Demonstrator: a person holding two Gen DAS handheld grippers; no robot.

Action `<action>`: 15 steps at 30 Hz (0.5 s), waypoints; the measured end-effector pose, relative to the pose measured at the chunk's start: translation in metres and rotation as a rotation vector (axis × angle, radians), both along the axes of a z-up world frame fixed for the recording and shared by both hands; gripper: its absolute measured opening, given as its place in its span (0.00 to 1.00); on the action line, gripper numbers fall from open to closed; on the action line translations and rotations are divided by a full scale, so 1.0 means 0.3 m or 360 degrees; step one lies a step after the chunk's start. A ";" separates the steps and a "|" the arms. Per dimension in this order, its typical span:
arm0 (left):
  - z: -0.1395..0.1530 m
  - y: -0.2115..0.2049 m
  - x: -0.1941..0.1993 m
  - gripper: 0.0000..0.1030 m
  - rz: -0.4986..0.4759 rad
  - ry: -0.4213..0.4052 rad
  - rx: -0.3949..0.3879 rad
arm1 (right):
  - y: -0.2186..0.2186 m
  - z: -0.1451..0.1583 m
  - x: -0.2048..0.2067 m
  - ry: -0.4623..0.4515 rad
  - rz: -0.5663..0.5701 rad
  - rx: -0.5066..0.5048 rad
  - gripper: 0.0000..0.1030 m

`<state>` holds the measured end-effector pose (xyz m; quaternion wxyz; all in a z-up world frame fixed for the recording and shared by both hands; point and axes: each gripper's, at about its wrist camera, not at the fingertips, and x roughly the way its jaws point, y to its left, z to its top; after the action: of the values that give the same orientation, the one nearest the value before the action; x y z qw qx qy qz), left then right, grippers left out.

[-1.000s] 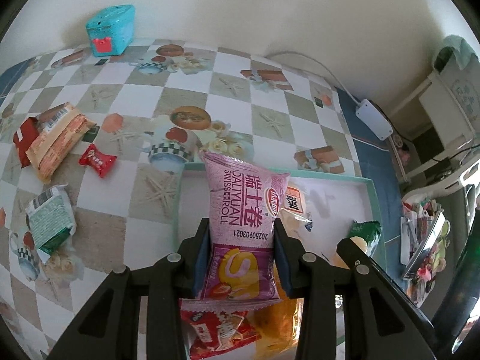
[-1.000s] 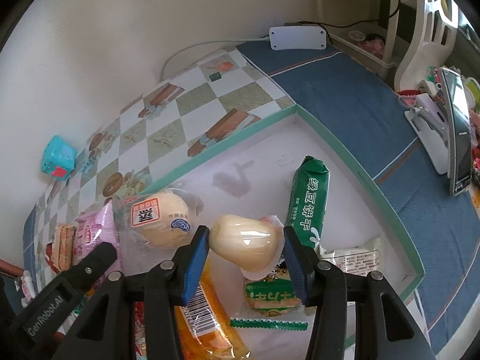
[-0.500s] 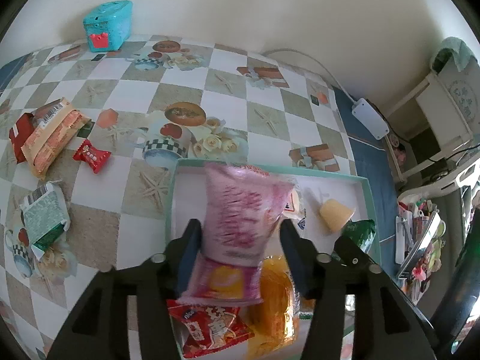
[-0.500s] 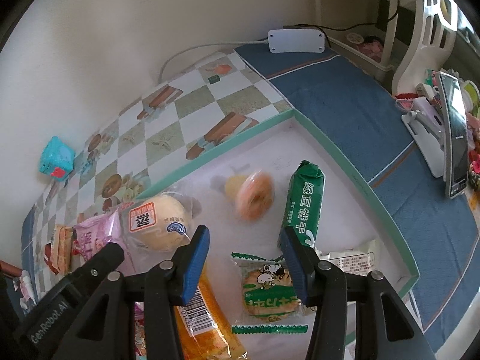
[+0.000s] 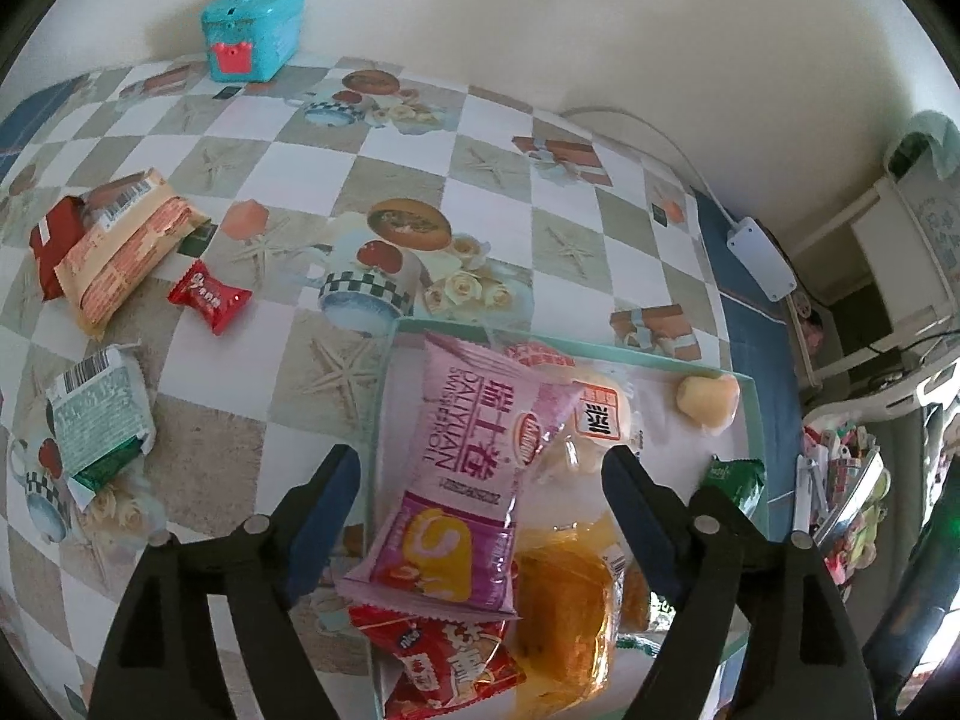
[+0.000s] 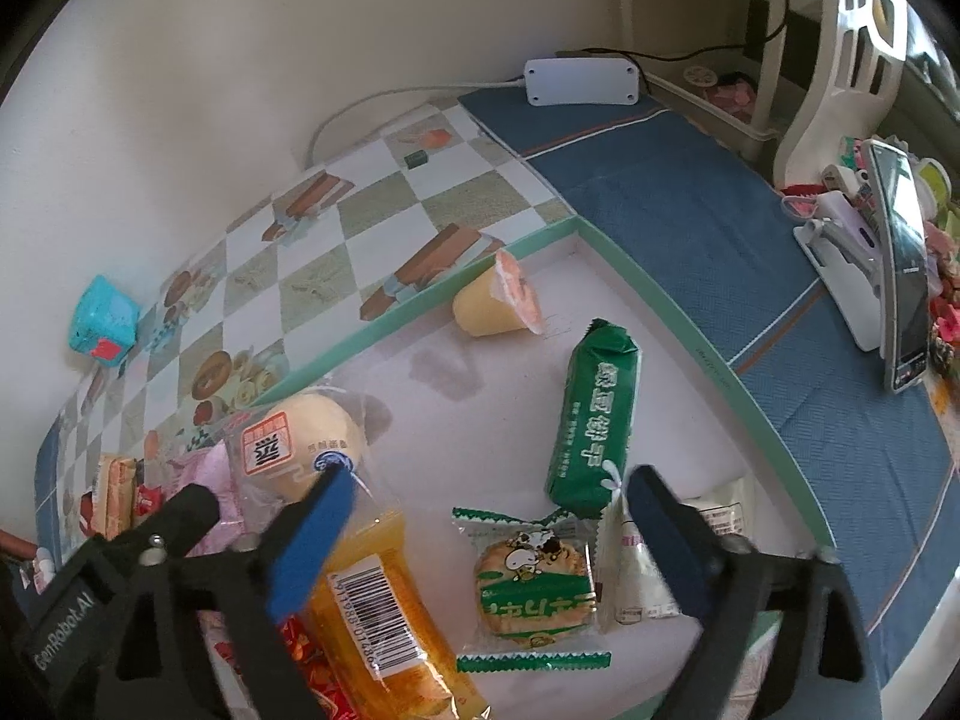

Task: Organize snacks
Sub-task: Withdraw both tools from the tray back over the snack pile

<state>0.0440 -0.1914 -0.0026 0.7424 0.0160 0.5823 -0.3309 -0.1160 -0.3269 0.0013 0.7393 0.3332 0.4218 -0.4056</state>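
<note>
A white tray with a green rim (image 5: 540,345) (image 6: 690,324) holds several snacks. My left gripper (image 5: 480,480) is open above it. The pink swiss-roll pack (image 5: 474,468) lies loose in the tray below it, on a bun pack (image 5: 594,420) and an orange pack (image 5: 564,606). My right gripper (image 6: 486,510) is open and empty over the tray. A jelly cup (image 6: 498,306) (image 5: 708,399) lies on its side at the tray's far wall. A green biscuit pack (image 6: 594,414) and a cookie pack (image 6: 531,588) lie between the right fingers.
On the checkered tablecloth left of the tray lie a green-white pack (image 5: 99,414), a red candy (image 5: 210,294), an orange wafer pack (image 5: 126,252) and a red pack (image 5: 54,240). A teal box (image 5: 252,30) stands by the wall. A white power strip (image 6: 582,81) lies beyond the tray.
Both grippers opened and pulled back. The pink pack dropped from the left one into the tray. The jelly cup left the right one and rolled to the tray's far wall.
</note>
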 end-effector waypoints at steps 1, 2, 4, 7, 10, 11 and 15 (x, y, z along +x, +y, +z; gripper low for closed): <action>-0.001 0.004 0.004 0.81 0.0009 0.0009 -0.0004 | 0.000 0.000 0.000 -0.0005 0.0000 0.0002 0.96; -0.002 0.009 0.009 0.81 0.0021 0.0016 -0.0004 | 0.001 0.000 0.001 -0.0008 0.0001 0.0003 0.97; 0.001 0.019 0.016 0.81 0.0041 0.0019 -0.0001 | 0.003 -0.003 0.002 -0.0010 0.0004 0.0010 0.98; 0.009 0.034 0.024 0.81 0.0070 0.0008 0.0037 | 0.006 -0.002 0.003 -0.0018 0.0008 0.0014 1.00; 0.025 0.052 0.029 0.81 0.0108 -0.0028 0.0095 | 0.012 0.008 0.001 -0.0027 0.0010 0.0004 1.00; 0.032 0.058 0.030 0.81 0.0120 -0.0043 0.0107 | 0.014 0.011 0.001 -0.0031 0.0011 0.0001 1.00; 0.061 0.083 0.031 0.81 0.0170 -0.0108 0.0134 | 0.022 0.033 -0.002 -0.0067 0.0019 -0.0004 1.00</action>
<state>0.0534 -0.1664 0.0156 0.7771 0.0273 0.5702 -0.2651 -0.1167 -0.3202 0.0111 0.7508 0.3383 0.4077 -0.3946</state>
